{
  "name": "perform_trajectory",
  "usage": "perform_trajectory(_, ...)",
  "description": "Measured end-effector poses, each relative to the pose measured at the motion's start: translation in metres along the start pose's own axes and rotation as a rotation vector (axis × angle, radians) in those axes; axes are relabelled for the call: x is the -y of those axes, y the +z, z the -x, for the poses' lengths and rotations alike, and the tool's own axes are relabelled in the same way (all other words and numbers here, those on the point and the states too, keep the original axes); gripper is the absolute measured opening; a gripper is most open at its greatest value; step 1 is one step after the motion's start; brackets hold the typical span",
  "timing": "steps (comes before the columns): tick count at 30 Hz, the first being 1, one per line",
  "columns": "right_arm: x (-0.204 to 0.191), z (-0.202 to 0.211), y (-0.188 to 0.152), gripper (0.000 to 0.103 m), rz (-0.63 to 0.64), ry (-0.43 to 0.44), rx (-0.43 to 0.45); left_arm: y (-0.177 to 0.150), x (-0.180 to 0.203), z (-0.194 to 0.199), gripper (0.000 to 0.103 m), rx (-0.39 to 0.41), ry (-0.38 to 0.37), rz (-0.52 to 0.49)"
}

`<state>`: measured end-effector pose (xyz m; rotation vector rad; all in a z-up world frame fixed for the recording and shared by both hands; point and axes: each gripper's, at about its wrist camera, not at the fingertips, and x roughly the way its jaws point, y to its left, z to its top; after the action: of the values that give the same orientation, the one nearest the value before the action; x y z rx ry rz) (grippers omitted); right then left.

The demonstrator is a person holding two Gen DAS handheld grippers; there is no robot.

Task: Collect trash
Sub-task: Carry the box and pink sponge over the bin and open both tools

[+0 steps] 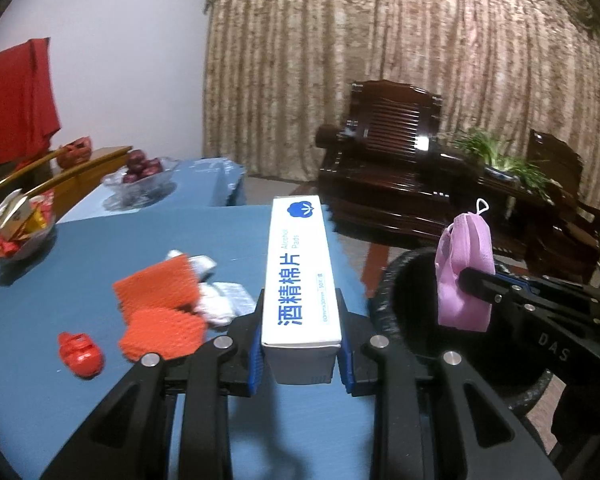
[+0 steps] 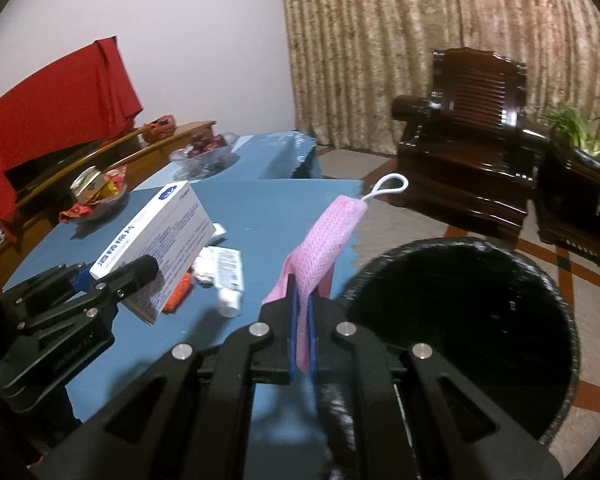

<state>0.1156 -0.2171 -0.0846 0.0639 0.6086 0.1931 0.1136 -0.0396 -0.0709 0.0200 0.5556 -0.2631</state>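
Left wrist view shows us carrying two pieces of trash at once: our left gripper (image 1: pixel 300 354) is pinching the near end of a white alcohol-pad box (image 1: pixel 299 276), which juts straight forward from between the blue pads (image 1: pixel 256 354), lifted above the blue tabletop (image 1: pixel 60 280). To its right, our right gripper (image 1: pixel 466 278) is pressed together on a pink mesh pouch (image 1: pixel 462 272) that hangs over the black trash bin (image 1: pixel 404 292). From the right wrist view, the right gripper (image 2: pixel 302 328) clamps the lower part of the pouch (image 2: pixel 320 248), whose white loop (image 2: pixel 388 184) points away ahead, and the bin's dark mouth (image 2: pixel 460 320) opens just ahead and to the right of its jaws. The left gripper (image 2: pixel 140 272) with the box (image 2: pixel 156 236) sits well off to the left, over the tabletop rather than the bin. We judge the step in hand to be the carry to the bin, with neither item dropped yet. Next, we would need to bring the pouch squarely above the opening and spread the right jaws, then swing the box rightward past the tabletop edge until it clears the bin's rim before letting go. Left of and below the left gripper, orange foam nets (image 1: pixel 160 308), crumpled white wrappers (image 1: pixel 220 300) and a small red piece (image 1: pixel 80 354) remain on the tabletop, so more collecting seems to follow.
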Motion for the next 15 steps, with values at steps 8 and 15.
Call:
perform_trajectory(8, 0.043, 0.02, -0.006, 0.004, -0.041, -0.087, 0.016, 0.005, 0.05, -0.018, 0.029, -0.015, -0.092, -0.047)
perform_trajectory(15, 0.087, 0.035, -0.02, 0.004, -0.101, -0.162, 0.013, 0.009, 0.091, -0.04, 0.029, -0.039, -0.169, -0.089)
